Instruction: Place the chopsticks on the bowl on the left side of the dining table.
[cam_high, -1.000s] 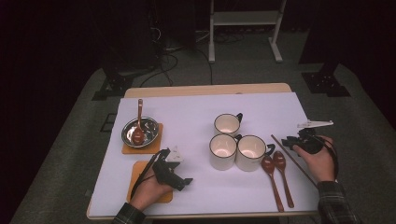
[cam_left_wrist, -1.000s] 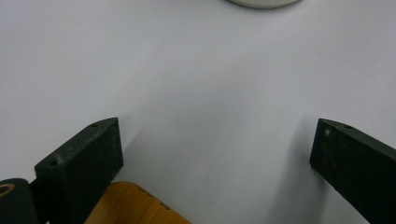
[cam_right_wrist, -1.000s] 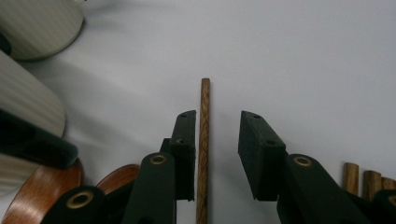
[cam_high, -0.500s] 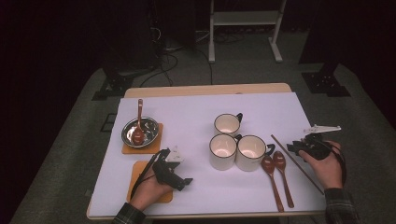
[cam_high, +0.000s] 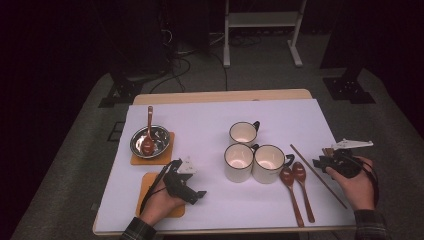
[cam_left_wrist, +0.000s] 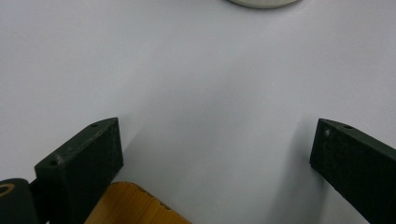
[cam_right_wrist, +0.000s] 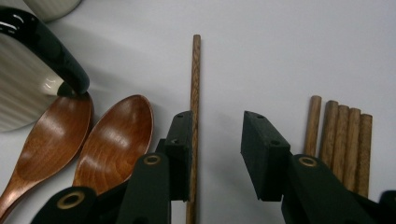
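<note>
Rightward-shifted right gripper (cam_right_wrist: 217, 154) — fingers parted, perhaps brushing one chopstick (cam_right_wrist: 194, 79) — beside spoons (cam_right_wrist: 116, 135).

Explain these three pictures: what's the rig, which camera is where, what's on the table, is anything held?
No robot: a person holds a two-jaw gripper in each hand. The high view looks down on the white table: left gripper resting by an orange coaster, right gripper at the right edge. Each gripper view looks along its own black jaws. On the table: three mugs, two wooden spoons, a metal bowl with a spoon, a single chopstick and a bundle of chopsticks. Nothing is held: both jaws stand open, the right gripper's left jaw beside the single chopstick.
</note>
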